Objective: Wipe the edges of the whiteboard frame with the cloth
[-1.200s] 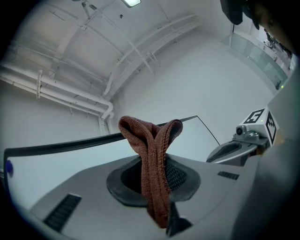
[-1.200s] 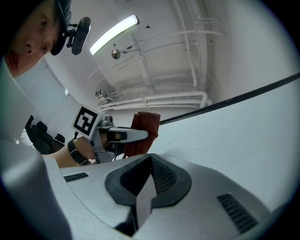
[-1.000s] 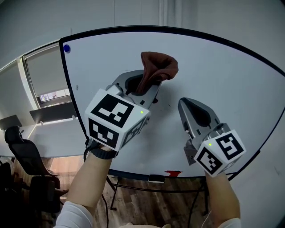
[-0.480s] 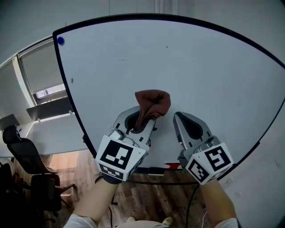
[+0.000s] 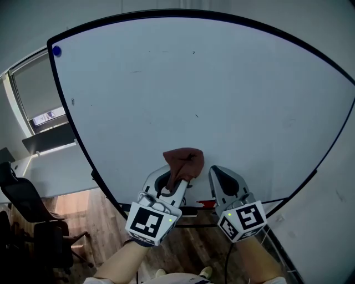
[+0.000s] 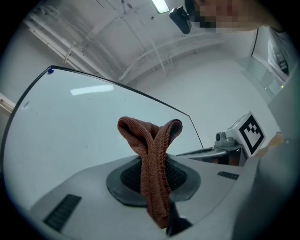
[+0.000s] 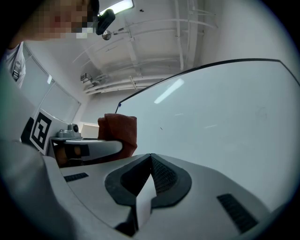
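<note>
Whiteboard (image 5: pixel 194 83) fills view. Both grippers now lower than a second ago, down near bottom of frame (image 5: pixel 183 10). Left gripper (image 5: pixel 169 186) fingers clamp brown cloth (image 5: pixel 183 161); right gripper (image 5: pixel 224 183) fingers closed, empty. I judge bottom-edge wipe next.

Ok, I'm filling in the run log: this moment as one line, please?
left tongs: shut on cloth | right tongs: shut, empty | cloth: before lower part of whiteboard, contact unclear
</note>
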